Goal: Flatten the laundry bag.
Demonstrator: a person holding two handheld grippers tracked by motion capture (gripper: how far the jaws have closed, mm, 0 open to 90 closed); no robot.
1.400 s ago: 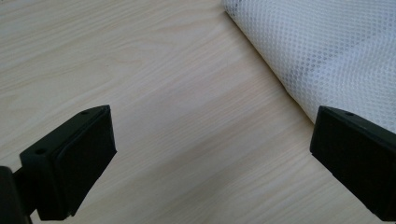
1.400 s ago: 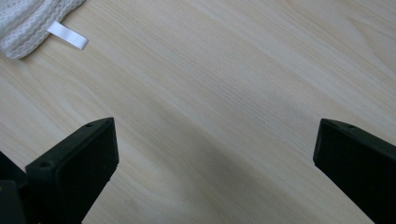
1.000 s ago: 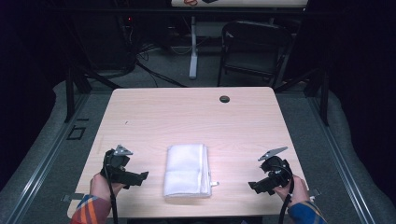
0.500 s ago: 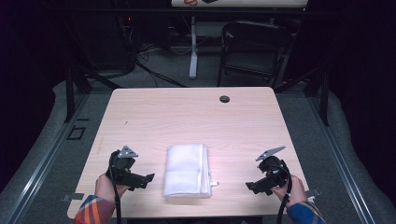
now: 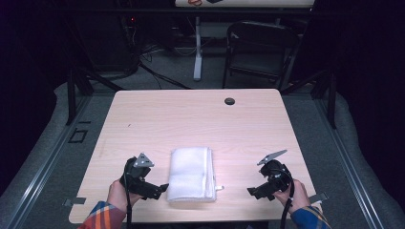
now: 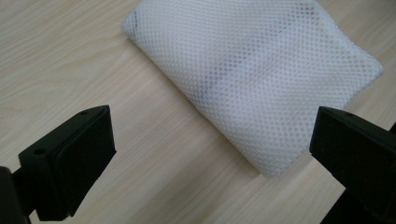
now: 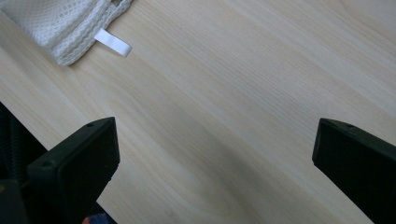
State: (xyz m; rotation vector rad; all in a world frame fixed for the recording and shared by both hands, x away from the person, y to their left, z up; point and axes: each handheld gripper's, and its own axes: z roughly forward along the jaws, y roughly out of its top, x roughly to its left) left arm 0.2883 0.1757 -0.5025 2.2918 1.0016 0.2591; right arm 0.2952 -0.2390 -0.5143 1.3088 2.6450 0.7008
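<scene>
Folded white mesh laundry bag (image 5: pixel 192 173) lies flat near the table's (image 5: pixel 191 119) front edge, between your hands. Your left gripper (image 5: pixel 160 188) sits just beside its left edge, jaws spread wide, gripping nothing. Your right gripper (image 5: pixel 253 192) rests well apart, jaws wide, empty; the bag's white tag (image 7: pixel 112 42) points toward it.

bare table (image 5: pixel 191 119) beyond mesh cloth (image 5: pixel 192 172) (near edge), far grommet (image 5: pixel 229 101)

- Mesh cloth (image 5: pixel 192 173): white, fine honeycomb netting, with a small plain white tag (image 7: pixel 112 42).
- Worktop (image 5: pixel 191 119): pale wood grain, one black round plug (image 5: pixel 229 101).
- Both grippers' jaws: matte black.
- Sleeves (image 5: pixel 102 217): orange-blue-red plaid.
</scene>
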